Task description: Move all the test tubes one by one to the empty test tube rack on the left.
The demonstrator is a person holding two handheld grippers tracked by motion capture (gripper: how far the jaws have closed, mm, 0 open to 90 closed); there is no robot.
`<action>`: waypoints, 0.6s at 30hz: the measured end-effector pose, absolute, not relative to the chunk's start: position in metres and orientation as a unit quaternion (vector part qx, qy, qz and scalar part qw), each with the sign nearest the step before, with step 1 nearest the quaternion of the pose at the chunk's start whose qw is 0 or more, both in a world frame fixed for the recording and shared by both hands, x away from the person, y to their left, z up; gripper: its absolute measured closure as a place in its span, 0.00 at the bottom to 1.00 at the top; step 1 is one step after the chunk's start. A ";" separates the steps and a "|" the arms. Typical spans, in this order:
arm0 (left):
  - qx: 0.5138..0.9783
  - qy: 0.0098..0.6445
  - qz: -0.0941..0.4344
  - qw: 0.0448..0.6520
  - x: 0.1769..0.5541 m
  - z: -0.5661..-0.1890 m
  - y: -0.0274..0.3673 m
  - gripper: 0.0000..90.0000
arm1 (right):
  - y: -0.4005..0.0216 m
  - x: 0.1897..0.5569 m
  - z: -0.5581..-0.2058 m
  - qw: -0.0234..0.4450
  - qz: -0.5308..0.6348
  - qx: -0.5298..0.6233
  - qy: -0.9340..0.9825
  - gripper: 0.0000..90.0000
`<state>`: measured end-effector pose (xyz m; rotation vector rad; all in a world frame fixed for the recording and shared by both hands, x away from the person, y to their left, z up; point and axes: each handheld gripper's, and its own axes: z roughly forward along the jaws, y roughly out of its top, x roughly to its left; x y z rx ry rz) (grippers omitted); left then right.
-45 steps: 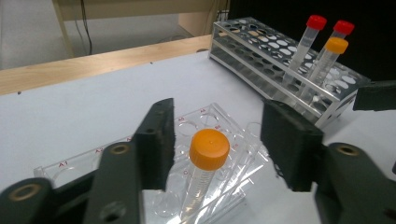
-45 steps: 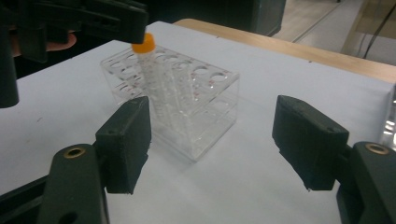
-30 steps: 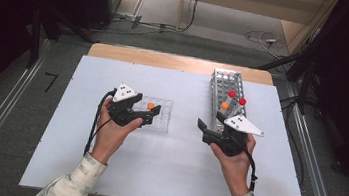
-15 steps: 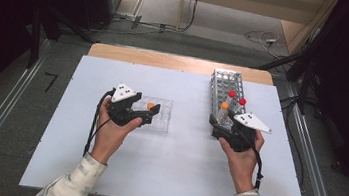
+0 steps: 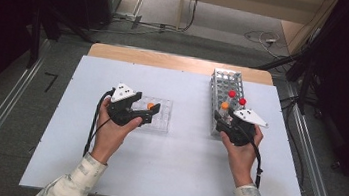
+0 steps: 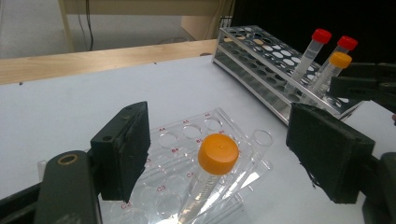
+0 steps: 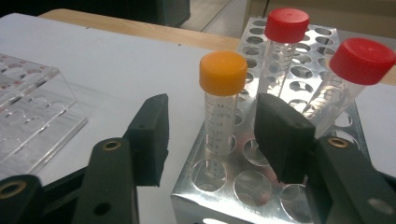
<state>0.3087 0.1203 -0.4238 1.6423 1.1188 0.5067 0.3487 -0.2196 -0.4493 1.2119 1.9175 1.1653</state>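
Note:
An orange-capped tube (image 6: pixel 218 153) stands tilted in a clear plastic rack (image 6: pixel 187 133) left of the table's middle. My left gripper (image 6: pixel 224 158) is open around its cap, both pads well clear of it; from above that gripper (image 5: pixel 152 113) sits at the clear rack (image 5: pixel 161 122). A second orange-capped tube (image 7: pixel 222 72) stands upright at the near end of a metal rack (image 7: pixel 219 186). My right gripper (image 7: pixel 215 128) has just been closing with this tube between its jaws; the pads do not press on it. From above, the right gripper (image 5: pixel 223 116) is at the metal rack's (image 5: pixel 225 81) near end.
Two red-capped tubes (image 7: pixel 286 23) (image 7: pixel 362 60) stand in the metal rack just behind the orange one. The metal rack runs toward the table's far wooden edge (image 5: pixel 177 60). Bare white tabletop (image 5: pixel 179 169) lies between and in front of my hands.
My right gripper has moved to the near end of the metal rack and its jaws have narrowed around the orange-capped tube. The left gripper has stayed put.

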 end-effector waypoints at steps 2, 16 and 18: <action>0.685 0.467 0.210 0.519 0.309 -0.424 0.120 0.24 | -0.218 0.351 -0.450 0.296 0.433 0.454 0.720 0.52; 0.683 0.466 0.211 0.521 0.308 -0.423 0.121 0.24 | -0.220 0.361 -0.455 0.295 0.425 0.455 0.725 0.76; 0.683 0.466 0.211 0.521 0.307 -0.423 0.121 0.24 | -0.221 0.361 -0.454 0.295 0.427 0.454 0.724 0.79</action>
